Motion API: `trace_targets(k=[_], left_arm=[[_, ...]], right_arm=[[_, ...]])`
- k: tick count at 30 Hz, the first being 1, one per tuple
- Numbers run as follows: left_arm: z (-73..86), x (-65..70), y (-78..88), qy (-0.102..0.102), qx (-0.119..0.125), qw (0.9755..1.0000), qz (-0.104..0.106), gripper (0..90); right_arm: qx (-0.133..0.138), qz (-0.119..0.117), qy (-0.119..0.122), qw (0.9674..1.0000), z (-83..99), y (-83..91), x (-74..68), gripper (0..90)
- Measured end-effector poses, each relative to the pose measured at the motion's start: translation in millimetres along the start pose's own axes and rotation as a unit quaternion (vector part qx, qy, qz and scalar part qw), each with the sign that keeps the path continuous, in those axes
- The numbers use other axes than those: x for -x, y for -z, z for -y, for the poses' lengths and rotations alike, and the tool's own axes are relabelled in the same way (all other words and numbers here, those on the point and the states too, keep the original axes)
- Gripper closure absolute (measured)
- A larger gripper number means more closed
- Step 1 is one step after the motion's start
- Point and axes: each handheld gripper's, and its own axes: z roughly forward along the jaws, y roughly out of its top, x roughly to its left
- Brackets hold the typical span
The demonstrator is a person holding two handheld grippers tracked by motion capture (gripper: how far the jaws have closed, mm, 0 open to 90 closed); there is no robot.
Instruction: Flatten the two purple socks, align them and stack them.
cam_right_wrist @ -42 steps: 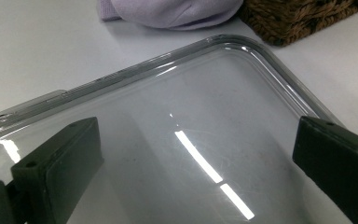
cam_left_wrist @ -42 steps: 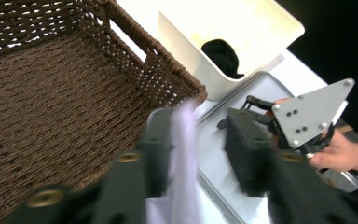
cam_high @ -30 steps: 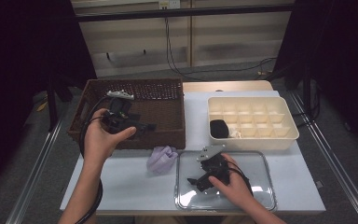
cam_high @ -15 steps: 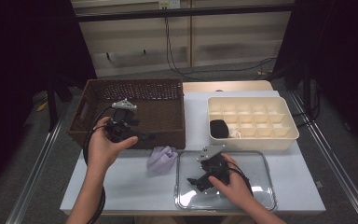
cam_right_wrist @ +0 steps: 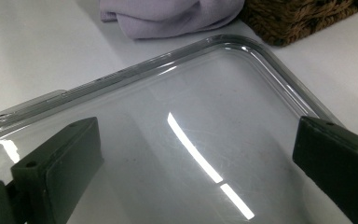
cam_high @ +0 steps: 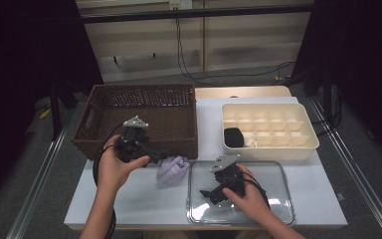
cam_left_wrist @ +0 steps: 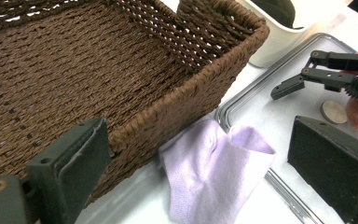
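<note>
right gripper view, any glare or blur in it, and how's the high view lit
Right gripper view: bright glare streaks on the clear tray, near jaws soft, cloth at top slightly soft. High view: table evenly lit, surroundings dark, faint reflections on the tray.

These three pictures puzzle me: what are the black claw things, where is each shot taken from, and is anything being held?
There is no machine here. A person holds a hand tool in each hand, each with two black jaws. The high view looks down on the table from above the person. The other two pictures come from small cameras that ride on the tools and look along their jaws.

The left gripper is at the near edge of the brown basket, above a lilac cloth. Its jaws have just been opening and stand wide, with nothing pressed between them. The right gripper rests over a clear tray, also open and holding nothing.

Further back stands a cream box with many compartments; one holds a black thing. A small round disc lies on the tray.
</note>
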Motion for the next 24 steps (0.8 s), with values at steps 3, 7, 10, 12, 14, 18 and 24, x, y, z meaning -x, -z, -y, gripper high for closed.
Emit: trace_targets(k=[3,7,10,12,14,18,24], left_arm=[[4.3,0.8,-3.1,0.006,-0.001,1.0000,0.003,5.3],[10.0,1.7,-5.1,0.009,0.006,0.9999,0.004,4.9],[11.9,2.4,-4.4,0.006,0.004,1.0000,-0.001,5.2],[12.8,3.5,-3.6,0.004,0.002,1.0000,0.000,5.4],[14.2,5.6,-4.5,0.006,0.008,0.9999,0.001,5.4],[17.5,7.8,-5.1,0.002,0.005,1.0000,0.002,5.6],[26.0,9.3,-11.2,0.007,0.006,0.9999,0.012,6.0]], right_arm=[[0.001,0.000,0.002,1.0000,0.0,-0.1,0.2,0.7],[0.000,0.000,0.000,1.0000,-0.1,0.0,0.1,0.6],[0.000,0.000,0.002,1.0000,0.0,-0.1,0.2,0.6],[0.000,0.000,0.001,1.0000,0.0,0.0,0.1,0.6],[0.000,0.000,0.002,1.0000,0.0,-0.1,0.2,0.6],[0.000,0.000,0.001,1.0000,-0.1,-0.1,0.1,0.6],[0.000,0.000,0.001,1.0000,-0.1,0.0,0.1,0.6]])
